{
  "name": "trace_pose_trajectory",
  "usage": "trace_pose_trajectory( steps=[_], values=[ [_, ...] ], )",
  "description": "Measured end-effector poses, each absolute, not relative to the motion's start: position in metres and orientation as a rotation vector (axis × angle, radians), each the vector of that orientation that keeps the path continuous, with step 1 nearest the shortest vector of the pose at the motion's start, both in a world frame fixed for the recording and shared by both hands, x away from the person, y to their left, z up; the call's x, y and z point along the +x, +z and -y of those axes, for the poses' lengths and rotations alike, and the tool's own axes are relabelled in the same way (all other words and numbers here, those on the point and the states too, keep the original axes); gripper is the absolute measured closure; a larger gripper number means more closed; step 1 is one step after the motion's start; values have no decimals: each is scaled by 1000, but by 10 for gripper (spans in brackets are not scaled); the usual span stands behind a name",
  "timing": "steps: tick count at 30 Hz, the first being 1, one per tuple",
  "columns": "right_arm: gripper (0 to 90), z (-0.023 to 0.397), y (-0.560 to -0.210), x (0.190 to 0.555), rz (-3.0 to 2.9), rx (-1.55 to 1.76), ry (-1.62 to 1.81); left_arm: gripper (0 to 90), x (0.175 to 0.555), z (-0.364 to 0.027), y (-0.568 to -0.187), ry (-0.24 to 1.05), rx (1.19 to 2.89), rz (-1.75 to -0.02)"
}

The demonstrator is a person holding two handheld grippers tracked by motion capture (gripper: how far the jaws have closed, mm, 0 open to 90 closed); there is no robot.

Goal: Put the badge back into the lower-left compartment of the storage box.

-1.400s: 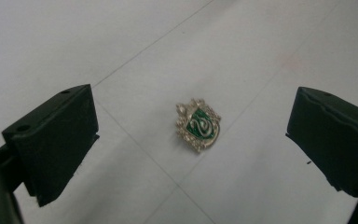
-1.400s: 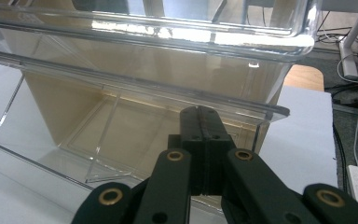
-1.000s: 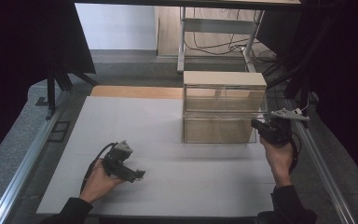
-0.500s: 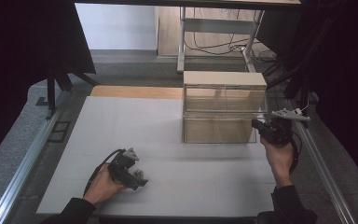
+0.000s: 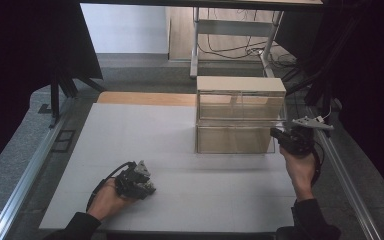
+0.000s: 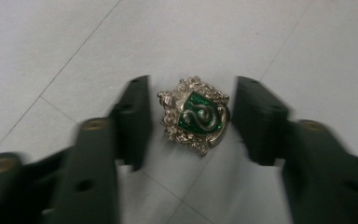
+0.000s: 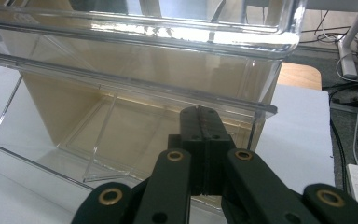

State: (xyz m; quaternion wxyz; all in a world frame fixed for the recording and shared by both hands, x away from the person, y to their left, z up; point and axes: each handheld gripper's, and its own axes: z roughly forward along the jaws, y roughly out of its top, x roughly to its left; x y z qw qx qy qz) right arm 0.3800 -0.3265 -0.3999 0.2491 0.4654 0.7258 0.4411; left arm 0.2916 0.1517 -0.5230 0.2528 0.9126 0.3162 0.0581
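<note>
A small crest-shaped badge (image 6: 195,119), silver-toned with ornate edges and a green enamel shield bearing a curled serpent, lies flat on the white bench (image 5: 180,135) near its front left, between the spread fingers (image 6: 133,121) of the left gripper (image 5: 139,181), which straddle it without clearly touching, apparently lined up to pinch it across its width. Well apart at the bench's right, the right gripper (image 7: 200,140) has its fingers pressed together on nothing, hovering just beside the clear plastic box (image 5: 240,117), probably waiting.
</note>
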Motion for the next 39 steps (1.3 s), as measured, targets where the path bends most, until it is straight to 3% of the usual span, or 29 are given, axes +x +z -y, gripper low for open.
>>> trace_pose_trajectory(
  steps=[4,5,7,18,39],
  values=[
    [896,327,-400,380,-1977,1268,1202,582,292,-151,-521,129,2477,-879],
    [896,327,-400,380,-1977,1268,1202,625,291,-155,-518,132,2437,-878],
    [896,327,-400,380,-1976,1268,1203,836,294,-162,-512,17,2354,-869],
    [896,327,-400,380,-1976,1269,1201,872,295,-162,-508,-53,2350,-910],
    [896,328,-401,380,-1968,1270,1207,872,290,-160,-481,23,2218,-900]
  ],
)
